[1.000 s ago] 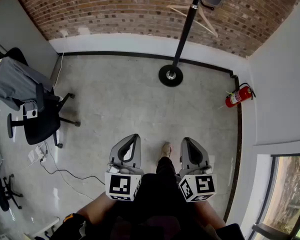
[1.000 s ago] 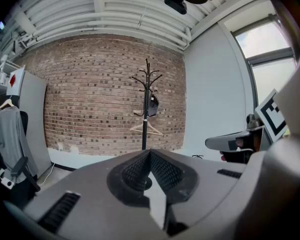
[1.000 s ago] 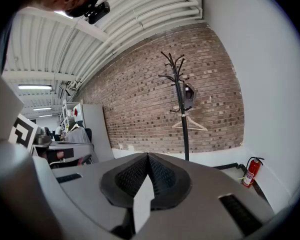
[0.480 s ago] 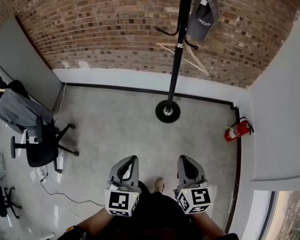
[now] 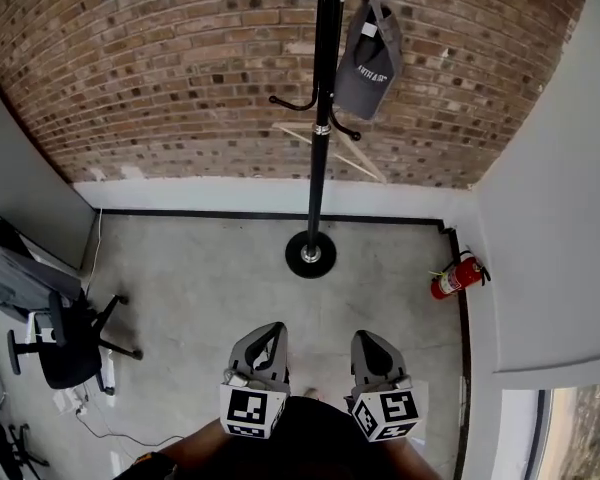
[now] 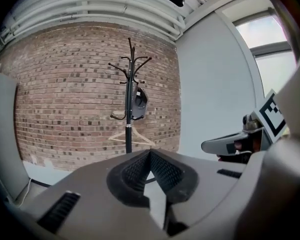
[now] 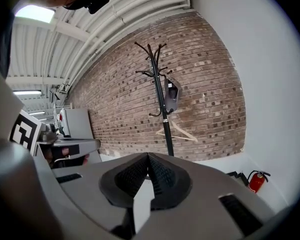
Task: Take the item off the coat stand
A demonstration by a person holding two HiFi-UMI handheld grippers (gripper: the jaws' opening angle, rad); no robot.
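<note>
A black coat stand (image 5: 318, 118) rises in front of the brick wall, its round base (image 5: 311, 254) on the grey floor. A grey cap (image 5: 366, 58) hangs from an upper hook on the stand's right side; it also shows in the left gripper view (image 6: 139, 100) and the right gripper view (image 7: 171, 96). A pale wooden hanger (image 5: 330, 150) hangs lower on the pole. My left gripper (image 5: 271, 330) and right gripper (image 5: 363, 338) are held side by side low in the head view, well short of the stand. Both are shut with nothing between the jaws.
A red fire extinguisher (image 5: 454, 276) lies by the right wall. An office chair (image 5: 65, 348) with grey cloth over it stands at the left, cables on the floor beside it. A window (image 5: 570, 433) is at the lower right. Bare floor lies between me and the stand.
The head view has tilted upward: the stand's top and the cap have come fully into view and the base has moved down the frame. Both grippers stay shut, side by side.
</note>
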